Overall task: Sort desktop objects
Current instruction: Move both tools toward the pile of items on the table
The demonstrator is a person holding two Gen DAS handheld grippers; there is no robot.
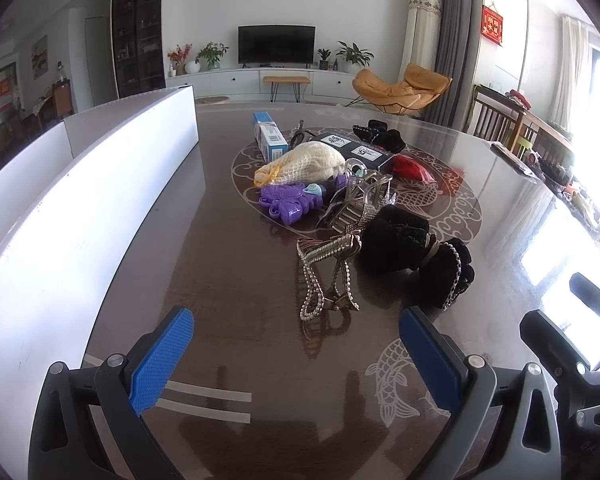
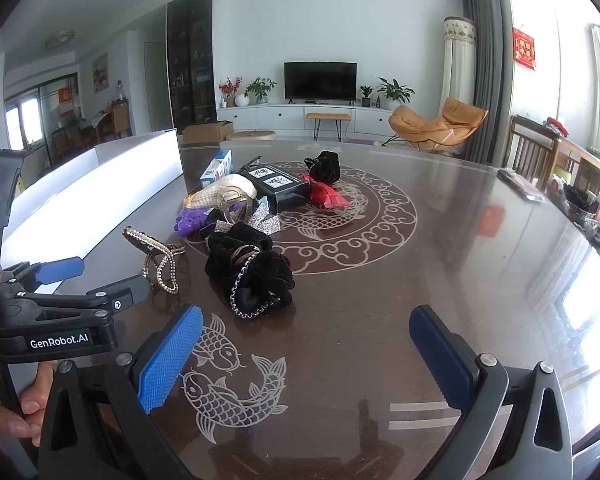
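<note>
The heap of things lies mid-bench, at twelve o'clock from both tools: a black scrunchie (image 2: 248,276) nearest, a pearl clip (image 1: 328,276) just beside it at its nine o'clock, then a clear clip (image 1: 360,200), a purple clip (image 1: 288,200), a net pouch (image 1: 304,166), a black box (image 2: 278,186) with two white labels too small to read, a blue-and-white carton (image 1: 269,136) whose print cannot be read, a red packet (image 2: 328,194) and a second black scrunchie (image 2: 326,166) farthest off. The left tool (image 1: 296,360) is spread wide and holds nothing, the pearl clip just ahead of its blue pads (image 1: 164,360). The right tool (image 2: 306,356) is likewise wide apart and empty, hovering over the fish inlay, the scrunchie near at its eleven o'clock. In the right view the left tool's body reads "GenRobot.AI", with a hand (image 2: 18,412) gripping below it. A white box (image 1: 80,208) walls the bench (image 2: 440,280) from nine to eleven o'clock. The bench from one to four o'clock is bare and glossy out to its curved rim, where clutter (image 2: 580,204) sits. A red wall hanging (image 2: 524,48) bears gold characters, not legible.
</note>
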